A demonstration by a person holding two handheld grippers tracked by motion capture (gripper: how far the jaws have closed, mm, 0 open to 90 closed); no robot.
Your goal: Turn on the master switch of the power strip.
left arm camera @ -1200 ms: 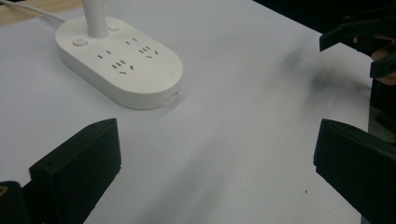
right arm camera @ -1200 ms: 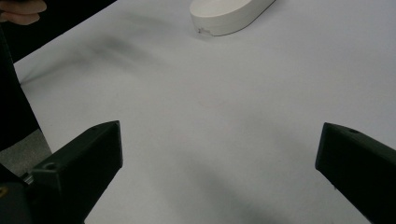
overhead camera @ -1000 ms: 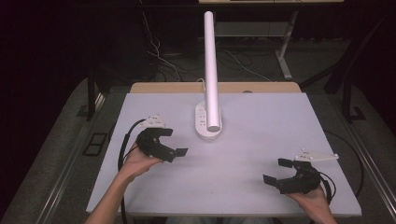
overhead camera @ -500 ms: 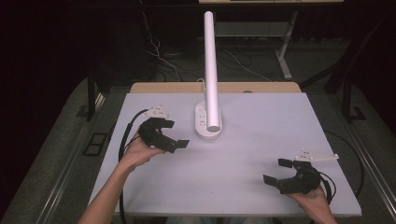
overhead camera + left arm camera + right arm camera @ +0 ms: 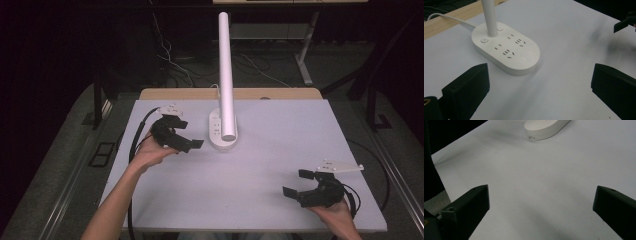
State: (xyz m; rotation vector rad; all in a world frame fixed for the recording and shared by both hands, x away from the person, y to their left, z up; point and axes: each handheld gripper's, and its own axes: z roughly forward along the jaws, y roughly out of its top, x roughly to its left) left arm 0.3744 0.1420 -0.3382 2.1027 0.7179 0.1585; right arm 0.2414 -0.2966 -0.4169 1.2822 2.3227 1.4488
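Observation:
A white desk lamp stands at the back middle of the table, with an oval base (image 5: 216,134) that carries sockets and a button, and a tall white pole (image 5: 225,60). My left gripper (image 5: 189,135) is open and empty just left of the base. In the left gripper view the base (image 5: 506,53) lies close ahead between the wide-apart jaws. My right gripper (image 5: 297,183) rests open and empty near the table's front right corner. In the right gripper view the base (image 5: 546,127) is far off.
The white table top (image 5: 260,150) has a wooden strip (image 5: 280,93) along its back edge. A white cord (image 5: 449,20) runs from the lamp base toward that strip. Black cables trail from both grippers. Dark floor and table legs lie beyond.
My left gripper has moved away from me and to the right, closer to the lamp base. The right gripper has stayed still.

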